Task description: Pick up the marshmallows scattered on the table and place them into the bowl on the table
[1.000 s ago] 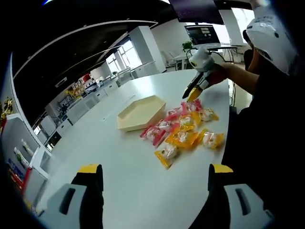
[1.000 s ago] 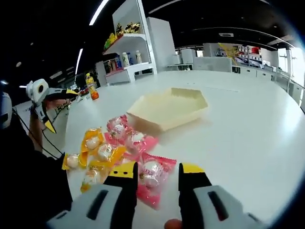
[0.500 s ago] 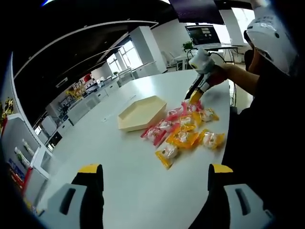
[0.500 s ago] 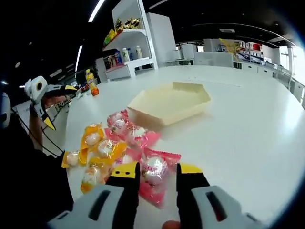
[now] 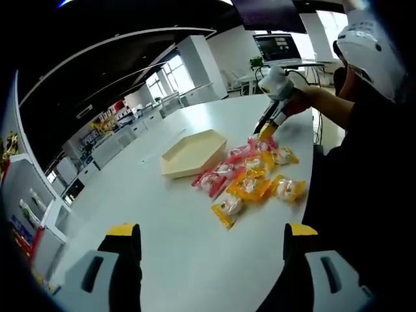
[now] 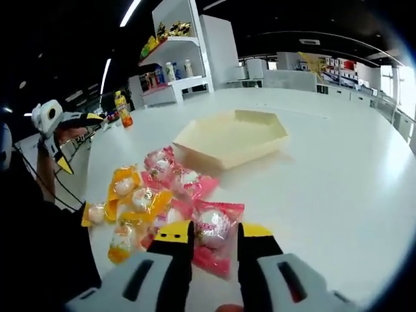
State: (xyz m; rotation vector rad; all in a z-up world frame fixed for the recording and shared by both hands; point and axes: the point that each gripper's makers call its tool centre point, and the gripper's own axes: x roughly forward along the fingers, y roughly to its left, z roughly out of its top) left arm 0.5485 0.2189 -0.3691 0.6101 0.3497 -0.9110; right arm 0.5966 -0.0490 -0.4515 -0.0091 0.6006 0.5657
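Several pink and yellow marshmallow packets (image 5: 250, 179) lie in a loose pile on the white table (image 5: 169, 214), beside a cream hexagonal bowl (image 5: 193, 153). My left gripper (image 5: 211, 237) hangs wide open over bare table, well short of the pile. In the right gripper view, my right gripper (image 6: 216, 233) is down at the table with its jaws pressed on the sides of a pink marshmallow packet (image 6: 214, 224). The rest of the pile (image 6: 140, 198) lies to its left and the bowl (image 6: 231, 138) stands beyond. The right gripper (image 5: 266, 127) shows at the pile's far end. The left gripper (image 6: 78, 140) shows at far left, open.
A person in dark clothes (image 5: 364, 130) stands at the table's near edge beside the pile. Shelves with bottles and goods (image 6: 166, 71) stand beyond the table. The white table (image 6: 338, 175) stretches wide to the right of the bowl.
My right gripper's jaws have narrowed step by step onto the pink packet, and that view has edged a little closer to it. The left gripper has stayed still and open.
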